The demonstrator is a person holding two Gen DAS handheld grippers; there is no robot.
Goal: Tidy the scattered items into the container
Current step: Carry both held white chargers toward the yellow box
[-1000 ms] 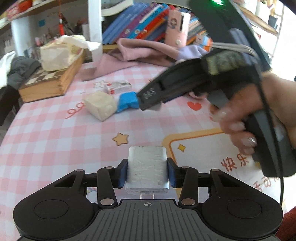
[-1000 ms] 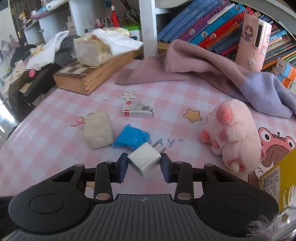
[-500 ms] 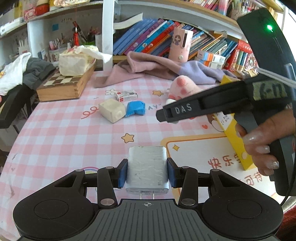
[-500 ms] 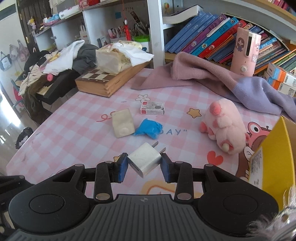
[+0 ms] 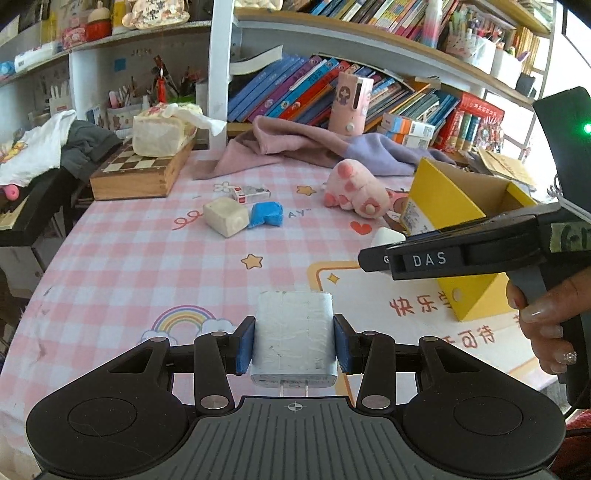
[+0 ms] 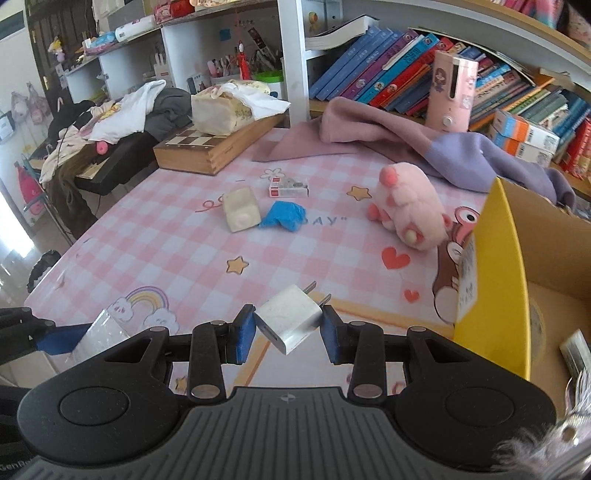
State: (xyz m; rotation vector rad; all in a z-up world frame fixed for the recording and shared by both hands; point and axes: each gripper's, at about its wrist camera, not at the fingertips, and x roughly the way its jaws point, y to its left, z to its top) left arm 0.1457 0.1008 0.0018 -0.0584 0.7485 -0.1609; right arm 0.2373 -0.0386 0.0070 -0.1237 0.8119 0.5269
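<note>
White charger plugs were clenched in both tongs above the table: the larger charger [image 5: 293,332] in the left tongs [image 5: 293,345], the small charger [image 6: 290,317] in the right tongs [image 6: 288,334], just beside the yellow cardboard box [image 6: 498,266].

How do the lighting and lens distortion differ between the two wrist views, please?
Left wrist view: window glare washes out the right edge, shelves bow strongly. Right wrist view: even daylight, blown-out floor at the left edge, the yellow box curves, and the small white charger stays sharp.
</note>
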